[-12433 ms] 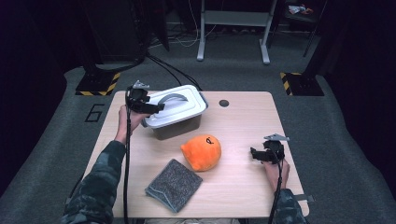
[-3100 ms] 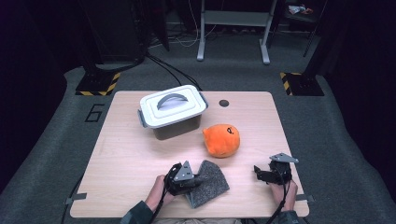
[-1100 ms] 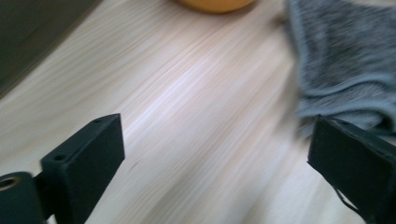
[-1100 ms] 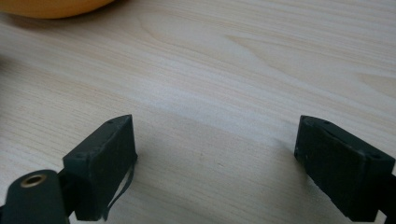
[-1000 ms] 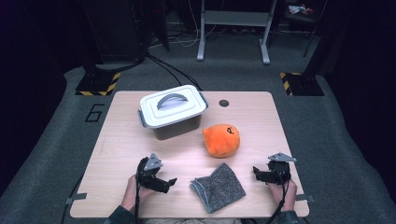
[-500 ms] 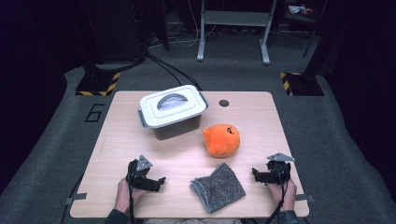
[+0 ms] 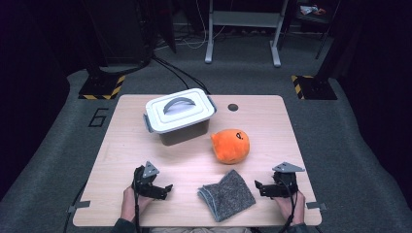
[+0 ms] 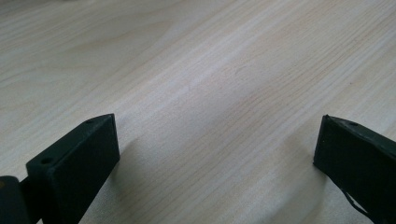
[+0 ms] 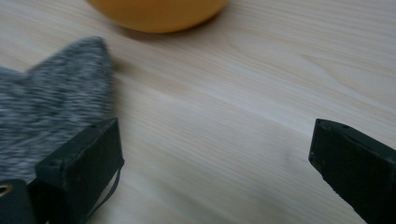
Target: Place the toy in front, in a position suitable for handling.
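High view: a folded grey knitted cloth [image 7: 227, 194] lies near the front edge of the pale wooden desk [image 7: 126, 131], about midway between the left gripper [image 7: 163, 189] and the right gripper [image 7: 260, 187], apart from both. Behind it sits a round orange plush toy [image 7: 231, 145], and toward the back left stands a white lidded plastic box with a grey handle [image 7: 179, 116].

Right gripper view: the cloth [image 9: 46, 116] lies just beside the left-hand jaw, its pointed corner aimed at the plush toy [image 9: 156, 11]. The jaws have just been opening and stand wide apart over bare wood, with nothing between them.

Left gripper view: the jaws are likewise spread wide over the bare desk [image 8: 210, 93] and grip nothing.

Handling, as judged: the cloth looks soft, light and limp, so it would sag and unfold if lifted by one point. A pinch at a corner or along the folded edge seems the best hold; it is neither fragile nor slippery.

Writing: a large "6" [image 7: 98, 117] is marked on the floor left of the desk. No brand or label is legible elsewhere.
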`<state>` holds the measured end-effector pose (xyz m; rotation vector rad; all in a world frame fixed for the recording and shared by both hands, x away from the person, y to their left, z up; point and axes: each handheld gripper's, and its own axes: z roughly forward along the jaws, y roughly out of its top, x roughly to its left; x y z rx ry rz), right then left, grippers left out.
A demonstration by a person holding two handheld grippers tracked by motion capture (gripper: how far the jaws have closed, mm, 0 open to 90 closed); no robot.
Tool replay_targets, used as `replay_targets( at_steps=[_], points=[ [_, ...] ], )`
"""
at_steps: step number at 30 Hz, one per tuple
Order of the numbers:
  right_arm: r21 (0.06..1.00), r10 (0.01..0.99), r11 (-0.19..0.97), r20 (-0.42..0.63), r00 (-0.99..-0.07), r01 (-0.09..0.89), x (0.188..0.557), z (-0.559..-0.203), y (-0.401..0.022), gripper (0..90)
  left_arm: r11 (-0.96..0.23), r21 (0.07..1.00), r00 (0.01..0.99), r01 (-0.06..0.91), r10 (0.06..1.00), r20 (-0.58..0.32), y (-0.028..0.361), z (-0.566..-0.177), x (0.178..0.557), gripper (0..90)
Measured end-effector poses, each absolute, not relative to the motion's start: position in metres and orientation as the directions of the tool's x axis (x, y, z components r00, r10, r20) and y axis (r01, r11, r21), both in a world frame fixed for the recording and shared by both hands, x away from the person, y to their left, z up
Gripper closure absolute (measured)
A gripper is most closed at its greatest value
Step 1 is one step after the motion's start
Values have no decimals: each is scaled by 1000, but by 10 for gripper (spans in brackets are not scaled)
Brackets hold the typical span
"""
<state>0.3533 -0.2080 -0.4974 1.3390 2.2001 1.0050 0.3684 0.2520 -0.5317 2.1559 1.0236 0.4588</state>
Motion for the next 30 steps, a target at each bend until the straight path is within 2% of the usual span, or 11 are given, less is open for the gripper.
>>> replay_targets(
  at_steps=[7,13,21,26,30],
  points=[
    [732,801,383,41,-597,563,340,-488,-164,22,-445,719,625,534,780,19,252,-532,368,0],
    [720,750,435,42,-660,540,334,-490,-135,22,-445,719,625,533,780,19,252,-532,368,0],
    [703,700,470,70,-710,533,331,-497,-106,19,-448,718,626,532,779,21,252,-532,368,0],
    [688,695,505,35,-718,522,333,-505,-95,19,-448,718,626,532,779,21,252,-532,369,1],
    [661,696,535,9,-718,527,333,-513,-91,81,-447,719,626,532,779,21,252,-532,369,1]
  ],
)
